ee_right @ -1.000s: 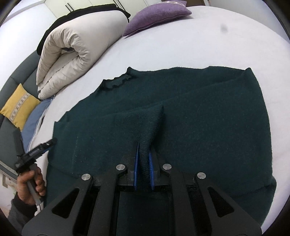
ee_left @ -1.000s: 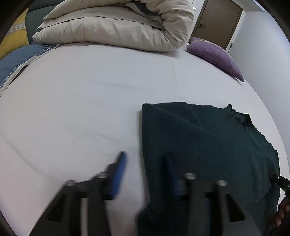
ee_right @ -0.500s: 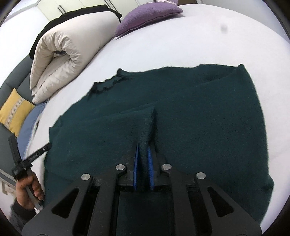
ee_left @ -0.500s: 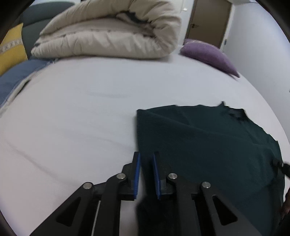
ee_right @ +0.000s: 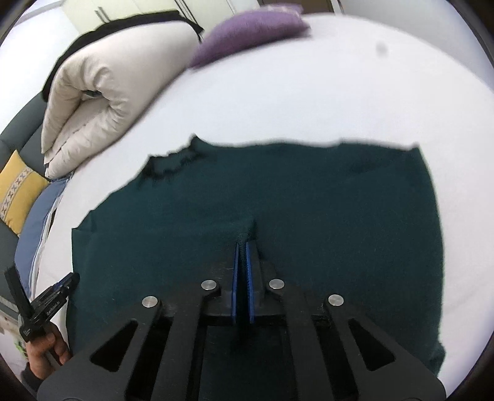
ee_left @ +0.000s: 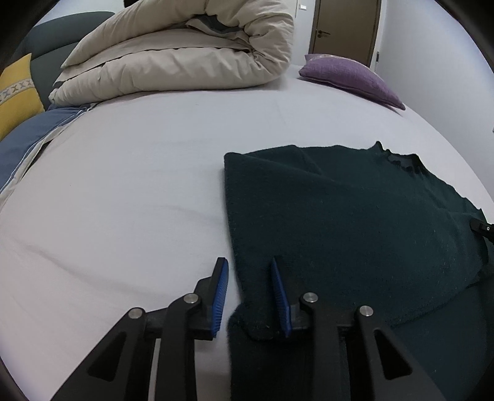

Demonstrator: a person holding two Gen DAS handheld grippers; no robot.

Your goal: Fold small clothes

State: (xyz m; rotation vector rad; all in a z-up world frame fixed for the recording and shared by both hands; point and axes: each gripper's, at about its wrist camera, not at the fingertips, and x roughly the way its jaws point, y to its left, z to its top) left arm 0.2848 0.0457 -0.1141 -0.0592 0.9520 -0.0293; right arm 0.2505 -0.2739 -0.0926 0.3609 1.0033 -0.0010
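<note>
A dark green knitted sweater [ee_left: 355,222] lies spread on the white bed sheet [ee_left: 123,185], its sleeve folded across the body. My left gripper [ee_left: 250,277] is open, its blue pads standing either side of the sweater's near left edge. In the right wrist view the sweater [ee_right: 339,200] fills the middle. My right gripper [ee_right: 242,256] is shut on a pinched fold of the sweater near its middle. The left gripper's body and the hand holding it [ee_right: 46,311] show at the lower left of the right wrist view.
A rolled beige duvet [ee_left: 185,52] lies at the far side of the bed. A purple cushion [ee_left: 349,77] sits at the far right. A yellow cushion [ee_left: 15,92] and blue bedding [ee_left: 27,138] lie at the left. A brown door [ee_left: 342,27] stands behind.
My left gripper shut at the sweater's left edge half a second ago and has opened again. My right gripper stays shut on the fold and has moved forward over the sweater.
</note>
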